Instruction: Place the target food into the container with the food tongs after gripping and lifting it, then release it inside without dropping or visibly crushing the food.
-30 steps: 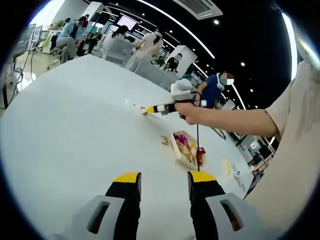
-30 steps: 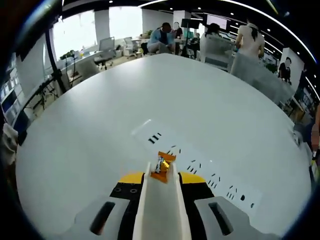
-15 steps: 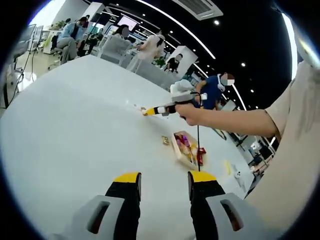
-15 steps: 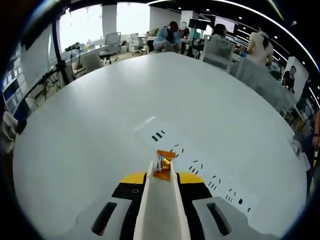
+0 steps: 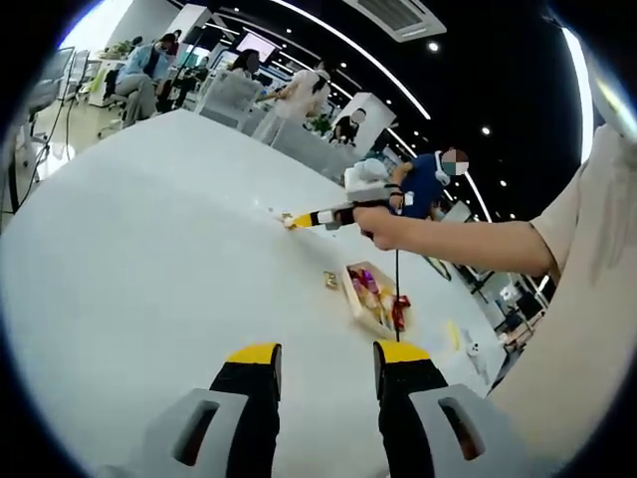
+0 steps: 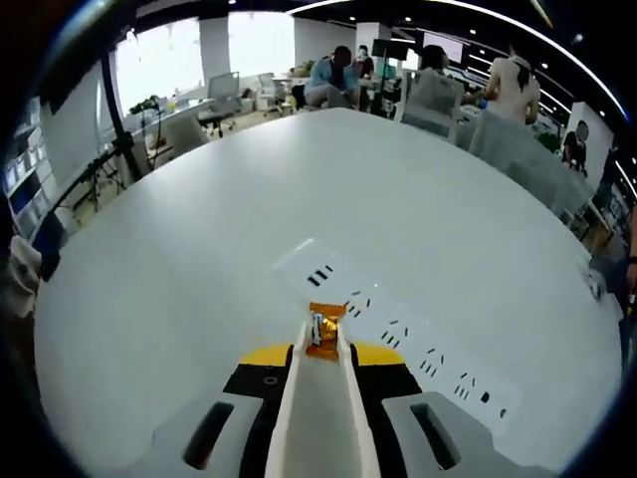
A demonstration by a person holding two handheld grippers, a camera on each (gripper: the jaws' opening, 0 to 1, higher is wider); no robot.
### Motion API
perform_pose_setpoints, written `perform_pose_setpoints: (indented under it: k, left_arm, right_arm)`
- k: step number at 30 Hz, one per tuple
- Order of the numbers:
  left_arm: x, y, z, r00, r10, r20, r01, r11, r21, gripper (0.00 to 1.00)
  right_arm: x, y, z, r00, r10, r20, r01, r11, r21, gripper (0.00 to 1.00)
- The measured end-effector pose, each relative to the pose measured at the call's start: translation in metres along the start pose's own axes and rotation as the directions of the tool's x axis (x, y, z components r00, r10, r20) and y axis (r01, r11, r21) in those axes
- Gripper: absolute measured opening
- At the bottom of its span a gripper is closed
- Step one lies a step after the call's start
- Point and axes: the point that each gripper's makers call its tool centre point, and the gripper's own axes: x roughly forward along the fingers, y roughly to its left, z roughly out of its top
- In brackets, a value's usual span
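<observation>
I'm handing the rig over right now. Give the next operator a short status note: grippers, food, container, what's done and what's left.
Right gripper: shut on the food tongs, which pinch a gold-wrapped candy at their tips, lifted above the white table.
Left gripper: open, holding nothing, low over the table.
Container: on the table beyond the left gripper, already holding wrapped sweets; another candy lies beside it.
Done: candy gripped and lifted.
Left: carry it to the container, release it inside gently.

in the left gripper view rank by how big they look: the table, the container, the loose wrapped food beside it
1. table
2. container
3. wrapped food

Table and container are clear. The food sits right beside the container, so it is truly smaller, not just farther away.
</observation>
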Motion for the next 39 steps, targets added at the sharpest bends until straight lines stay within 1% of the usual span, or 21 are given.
perform_pose_setpoints:
  k: [4,13,18,22,24,25,28,32,34,37,39]
  left_arm:
    - [-0.002,0.000,0.003,1.000,0.005,0.020,-0.004,1.000,-0.015,0.37]
    - [-0.007,-0.005,0.004,1.000,0.006,0.027,-0.006,1.000,0.001,0.37]
    - [-0.007,-0.011,0.005,1.000,-0.002,0.031,0.001,1.000,0.012,0.37]
    - [-0.007,-0.020,0.006,0.999,-0.020,0.032,0.019,0.999,0.025,0.37]
    - [-0.007,-0.025,0.006,0.999,-0.029,0.034,0.028,0.999,0.032,0.37]
    - [-0.008,-0.027,0.006,0.999,-0.032,0.036,0.031,0.999,0.037,0.37]
    - [-0.011,-0.031,0.000,0.999,-0.038,0.024,0.037,0.998,0.045,0.37]
    - [-0.017,-0.033,-0.003,0.999,-0.035,0.026,0.034,0.998,0.048,0.37]
    - [-0.018,-0.031,-0.003,0.999,-0.031,0.028,0.030,0.999,0.046,0.37]
    - [-0.022,-0.028,-0.004,0.999,-0.019,0.032,0.017,0.999,0.041,0.37]
    - [-0.024,-0.026,-0.004,0.999,-0.010,0.036,0.008,0.999,0.037,0.37]
  right_arm:
    - [-0.007,-0.001,0.000,1.000,-0.003,0.006,0.002,1.000,0.014,0.21]
    - [-0.028,-0.004,0.002,0.999,-0.013,0.037,0.011,0.999,0.048,0.21]
    - [-0.045,-0.007,0.004,0.998,-0.027,0.059,0.024,0.998,0.059,0.21]
    - [-0.062,-0.010,0.004,0.996,-0.041,0.077,0.035,0.997,0.068,0.21]
    - [-0.070,-0.010,0.002,0.996,-0.046,0.075,0.042,0.998,0.057,0.20]
    - [-0.072,-0.008,0.001,0.996,-0.038,0.075,0.034,0.998,0.053,0.20]
    - [-0.078,-0.007,-0.005,0.996,-0.041,0.075,0.037,0.998,0.056,0.20]
    - [-0.075,-0.005,-0.011,0.997,-0.039,0.064,0.036,0.998,0.048,0.20]
    - [-0.070,0.002,-0.016,0.999,-0.022,0.040,0.021,1.000,0.015,0.20]
    - [-0.065,0.008,-0.018,1.000,-0.003,0.011,0.004,0.997,-0.077,0.21]
    - [-0.061,0.012,-0.019,1.000,0.016,-0.008,-0.017,0.990,-0.137,0.21]
